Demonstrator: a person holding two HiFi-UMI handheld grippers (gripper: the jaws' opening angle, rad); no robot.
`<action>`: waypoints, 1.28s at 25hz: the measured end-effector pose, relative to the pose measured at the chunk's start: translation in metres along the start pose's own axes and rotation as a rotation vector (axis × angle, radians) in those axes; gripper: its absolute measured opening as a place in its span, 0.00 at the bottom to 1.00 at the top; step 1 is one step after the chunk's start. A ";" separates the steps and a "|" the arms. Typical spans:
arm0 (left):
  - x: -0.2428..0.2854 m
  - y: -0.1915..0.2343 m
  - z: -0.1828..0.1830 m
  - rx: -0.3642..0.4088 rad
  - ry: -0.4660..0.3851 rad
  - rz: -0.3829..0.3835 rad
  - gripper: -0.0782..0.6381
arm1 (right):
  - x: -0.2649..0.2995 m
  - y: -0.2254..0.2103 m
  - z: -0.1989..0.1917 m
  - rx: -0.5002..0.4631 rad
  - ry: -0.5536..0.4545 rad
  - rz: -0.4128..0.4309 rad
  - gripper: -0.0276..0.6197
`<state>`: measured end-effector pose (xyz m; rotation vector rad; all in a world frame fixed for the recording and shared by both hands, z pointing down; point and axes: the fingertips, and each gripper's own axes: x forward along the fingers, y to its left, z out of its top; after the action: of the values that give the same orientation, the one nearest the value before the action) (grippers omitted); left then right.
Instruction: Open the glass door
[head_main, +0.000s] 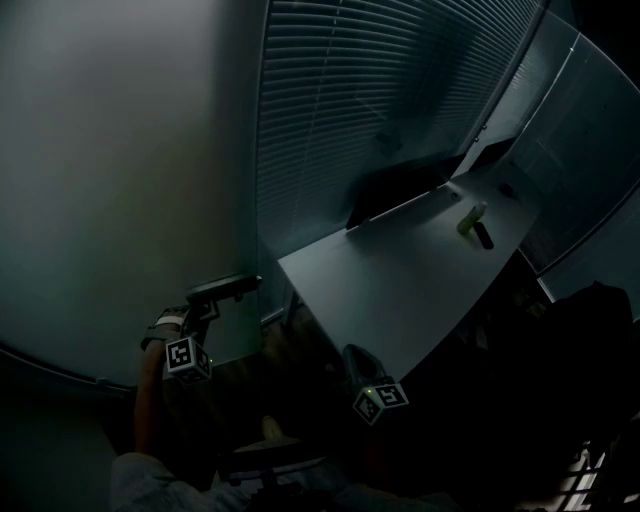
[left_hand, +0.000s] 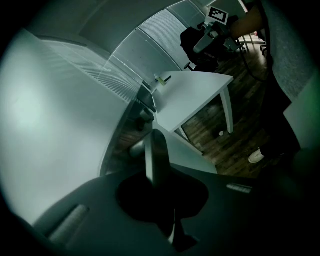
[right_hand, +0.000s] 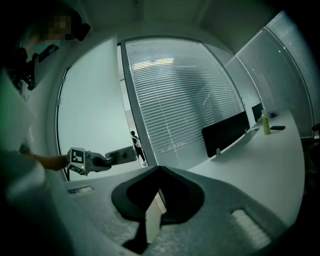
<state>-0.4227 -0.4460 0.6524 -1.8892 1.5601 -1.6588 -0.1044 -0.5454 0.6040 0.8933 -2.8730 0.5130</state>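
**Left gripper closed on the handle of the glass door**

Nearest to the camera, low in the dark head view, a forearm (head_main: 150, 405) goes up to the left gripper (head_main: 213, 302). Its marker cube (head_main: 187, 357) faces the camera. In the left gripper view the jaws are closed on the flat metal door handle (head_main: 228, 287), which stands up between them. Nothing else is in the grip.

The right gripper (head_main: 357, 358) is lower and to the right, well apart from the handle, and points toward the near edge of the table (head_main: 400, 290). In the right gripper view its jaws stand a little apart, with a narrow light gap and nothing between them.

The handle sits at the right edge of the glass door (head_main: 120, 180), a large frosted panel that fills the left part of the head view. In the right gripper view a narrow opening shows just beside the door's edge, and a small figure stands far behind it.

Further away, the white table runs to the upper right. On it a dark monitor (head_main: 400, 188) stands near the window side. Beyond it are a small light bottle (head_main: 471, 218) and a dark flat object (head_main: 484, 236) just beside the bottle. Behind the table, closed blinds (head_main: 380, 90) cover the glass wall.
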 end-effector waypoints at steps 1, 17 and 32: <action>-0.001 0.000 0.001 0.002 0.001 -0.003 0.11 | -0.002 0.000 0.001 0.002 -0.001 -0.001 0.04; -0.021 -0.021 0.010 0.030 -0.019 -0.012 0.11 | -0.041 0.013 -0.006 0.017 0.002 -0.011 0.04; -0.052 -0.050 0.021 0.069 -0.040 -0.022 0.11 | -0.095 0.024 -0.017 0.018 -0.007 -0.035 0.04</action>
<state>-0.3682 -0.3941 0.6483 -1.8994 1.4530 -1.6509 -0.0395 -0.4700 0.5954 0.9485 -2.8583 0.5340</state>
